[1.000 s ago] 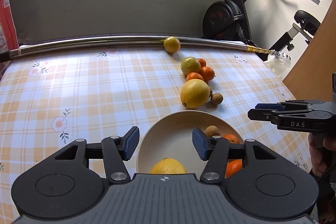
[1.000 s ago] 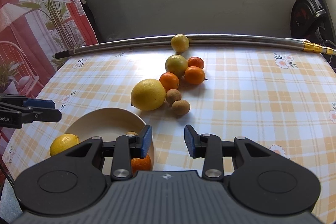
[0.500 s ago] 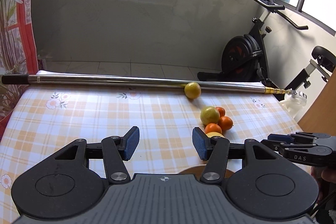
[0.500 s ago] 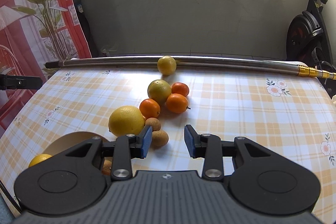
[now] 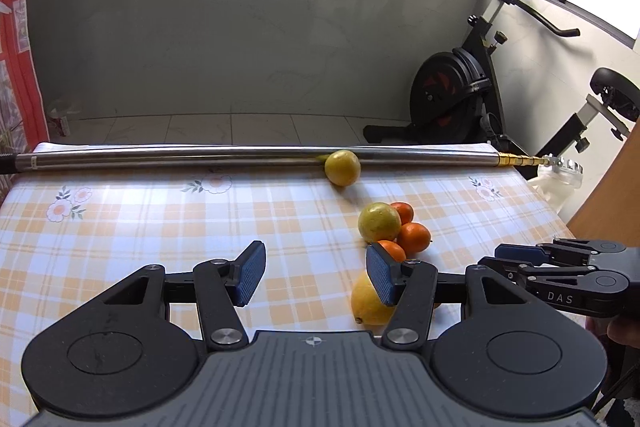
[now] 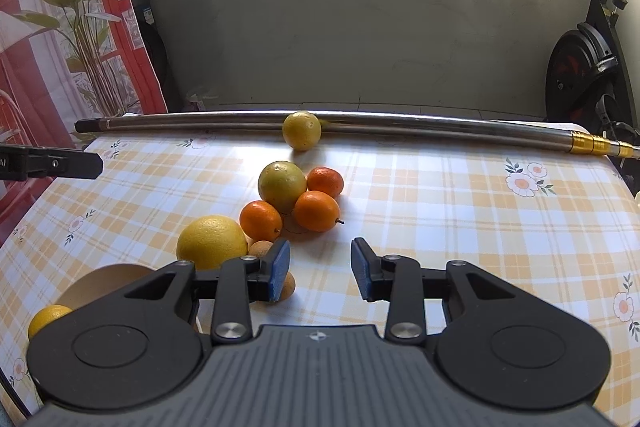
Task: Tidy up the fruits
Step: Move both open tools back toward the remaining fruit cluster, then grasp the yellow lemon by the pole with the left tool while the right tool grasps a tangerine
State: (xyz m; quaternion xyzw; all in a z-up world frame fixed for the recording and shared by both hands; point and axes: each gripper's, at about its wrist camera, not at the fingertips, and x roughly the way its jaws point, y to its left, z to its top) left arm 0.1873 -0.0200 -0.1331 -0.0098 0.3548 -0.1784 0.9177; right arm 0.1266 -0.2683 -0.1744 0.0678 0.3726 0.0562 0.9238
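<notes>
Now, at the far left of the right wrist view, we catch the tip of our left gripper poking in over the checked tablecloth, its jaws standing apart with nothing between them. Just below sits the pale bowl, a yellow fruit at its near edge, both half hidden behind our own gripper body. Moving right, we meet the big lemon resting on the cloth beside the bowl, with two small brown fruits tucked against it, the nearer one partly behind the left blue pad. Then comes the cluster: a greenish-yellow citrus with three small oranges touching it. Beyond them, a lone yellow fruit lies against the long steel pole at the table's far edge. Our right gripper hovers over bare cloth just right of the brown fruits, jaws parted by a narrow gap, gripping nothing. On the far right stands an exercise bike against the grey wall.
</notes>
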